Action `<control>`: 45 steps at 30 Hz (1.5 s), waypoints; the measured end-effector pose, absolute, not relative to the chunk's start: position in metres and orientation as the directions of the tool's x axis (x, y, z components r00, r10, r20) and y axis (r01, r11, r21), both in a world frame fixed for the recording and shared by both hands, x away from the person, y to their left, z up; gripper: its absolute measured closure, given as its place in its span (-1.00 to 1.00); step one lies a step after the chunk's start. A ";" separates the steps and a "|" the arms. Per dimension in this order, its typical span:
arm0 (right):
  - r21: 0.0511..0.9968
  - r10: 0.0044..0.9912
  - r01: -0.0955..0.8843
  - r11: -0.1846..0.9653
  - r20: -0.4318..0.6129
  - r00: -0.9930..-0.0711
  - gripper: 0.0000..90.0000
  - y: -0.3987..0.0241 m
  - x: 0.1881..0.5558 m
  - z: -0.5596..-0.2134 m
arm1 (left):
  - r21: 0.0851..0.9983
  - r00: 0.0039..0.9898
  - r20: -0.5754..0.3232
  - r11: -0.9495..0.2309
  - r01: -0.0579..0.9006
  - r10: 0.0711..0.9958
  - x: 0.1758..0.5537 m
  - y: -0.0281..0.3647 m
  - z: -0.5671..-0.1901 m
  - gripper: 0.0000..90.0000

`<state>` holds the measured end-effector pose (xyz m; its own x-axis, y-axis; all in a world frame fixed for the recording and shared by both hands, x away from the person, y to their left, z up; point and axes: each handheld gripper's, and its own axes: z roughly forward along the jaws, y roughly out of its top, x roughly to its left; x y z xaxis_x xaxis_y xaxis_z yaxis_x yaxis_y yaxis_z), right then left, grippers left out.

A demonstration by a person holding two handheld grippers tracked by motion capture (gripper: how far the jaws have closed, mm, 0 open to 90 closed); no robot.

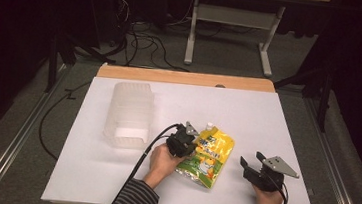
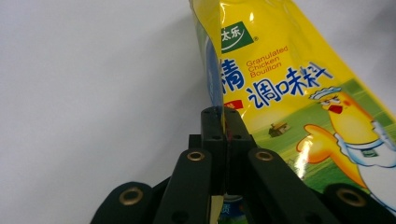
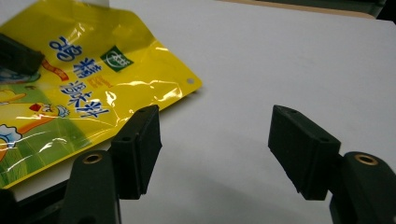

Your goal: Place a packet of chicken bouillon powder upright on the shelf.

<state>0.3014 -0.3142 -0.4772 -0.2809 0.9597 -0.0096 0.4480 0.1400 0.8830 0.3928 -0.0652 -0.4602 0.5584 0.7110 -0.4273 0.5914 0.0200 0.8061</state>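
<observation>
A yellow pouch of chicken bouillon [image 1: 206,156] with a white cap lies on the white table [image 1: 248,113], right of centre near the front. My left gripper [image 1: 188,144] is shut on the pouch's left edge. In the left gripper view the black jaws [image 2: 223,122] pinch the thin edge of the pouch [image 2: 289,79] between them. My right gripper [image 1: 251,164] hovers to the right of the pouch, open, with nothing between its fingers. In the right gripper view its jaws [image 3: 215,140] stand wide apart over bare table, and the pouch [image 3: 79,88] lies to the upper left.
A clear plastic bin [image 1: 128,114] lies on the table left of the pouch. The table's wooden far edge [image 1: 186,78] runs behind it. Cables and a white desk frame [image 1: 231,26] are on the floor beyond the table.
</observation>
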 end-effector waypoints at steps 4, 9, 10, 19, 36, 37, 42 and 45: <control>0.884 0.959 0.445 0.142 -0.012 -0.282 -0.22 -0.314 0.301 -0.477 | 0.811 0.571 -0.450 0.047 0.583 0.687 0.390 -0.062 -0.448 1.00; 0.887 0.959 0.440 0.141 -0.012 -0.284 -0.22 -0.315 0.300 -0.477 | 0.827 0.596 -0.472 0.093 0.554 0.650 0.383 -0.054 -0.424 1.00; 0.886 0.958 0.440 0.145 -0.016 -0.285 -0.22 -0.315 0.301 -0.477 | 0.826 0.596 -0.479 0.102 0.554 0.645 0.382 -0.053 -0.421 1.00; 0.886 0.958 0.440 0.143 -0.013 -0.285 -0.22 -0.314 0.301 -0.477 | 0.834 0.626 -0.505 0.150 0.531 0.594 0.374 -0.039 -0.391 1.00; 0.888 0.957 0.436 0.144 -0.013 -0.289 -0.22 -0.314 0.300 -0.477 | 0.840 0.645 -0.521 0.201 0.504 0.559 0.368 -0.023 -0.367 1.00; 0.888 0.957 0.438 0.143 -0.012 -0.289 -0.22 -0.314 0.300 -0.477 | 0.841 0.647 -0.521 0.205 0.500 0.557 0.368 -0.022 -0.366 1.00; 0.887 0.957 0.439 0.142 -0.010 -0.289 -0.22 -0.314 0.300 -0.477 | 0.845 0.653 -0.518 0.215 0.489 0.553 0.369 -0.018 -0.357 1.00; 0.888 0.957 0.437 0.144 -0.012 -0.291 -0.22 -0.315 0.300 -0.477 | 0.848 0.652 -0.515 0.222 0.481 0.556 0.369 -0.013 -0.353 1.00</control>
